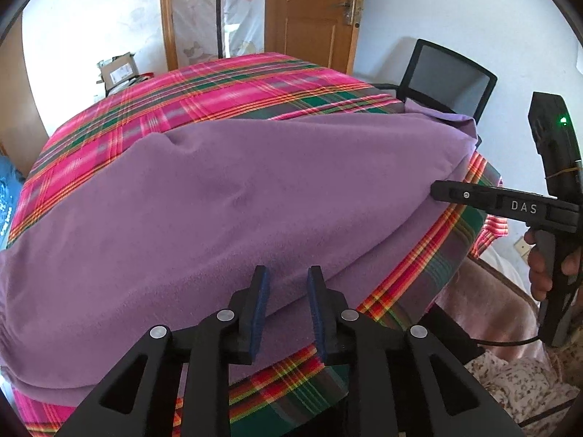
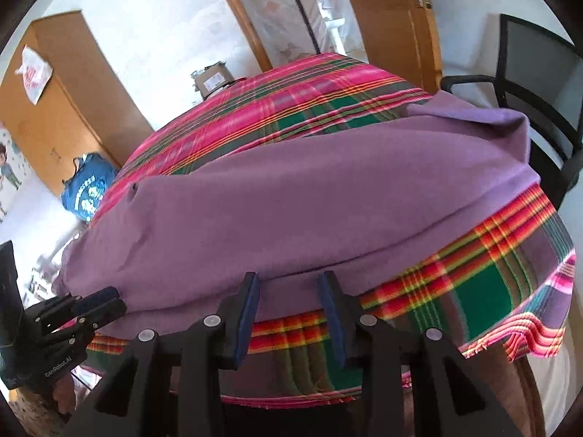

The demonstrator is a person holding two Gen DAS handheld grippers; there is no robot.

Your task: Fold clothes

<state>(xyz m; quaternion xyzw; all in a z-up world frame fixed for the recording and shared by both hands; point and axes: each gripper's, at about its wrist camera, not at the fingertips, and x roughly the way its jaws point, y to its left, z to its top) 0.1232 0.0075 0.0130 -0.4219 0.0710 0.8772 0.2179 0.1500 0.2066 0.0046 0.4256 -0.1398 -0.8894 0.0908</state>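
- Leftmost, the left gripper (image 1: 288,307) hangs over the near edge of the purple cloth (image 1: 233,200); its jaws stand slightly apart, blue pads clear of the fabric, gripping nothing.
- Across the middle, the purple cloth lies spread along the near side of the worktop (image 1: 226,83), on a pink, green and red plaid cover, its far right corner draped toward a black chair (image 1: 448,80).
- Further right, the right gripper (image 2: 288,306) sits at the cloth's near edge; its jaws are open, with the cloth's edge and plaid cover visible between them, not pinched.
- A hand (image 1: 546,266) holds the right gripper's handle.
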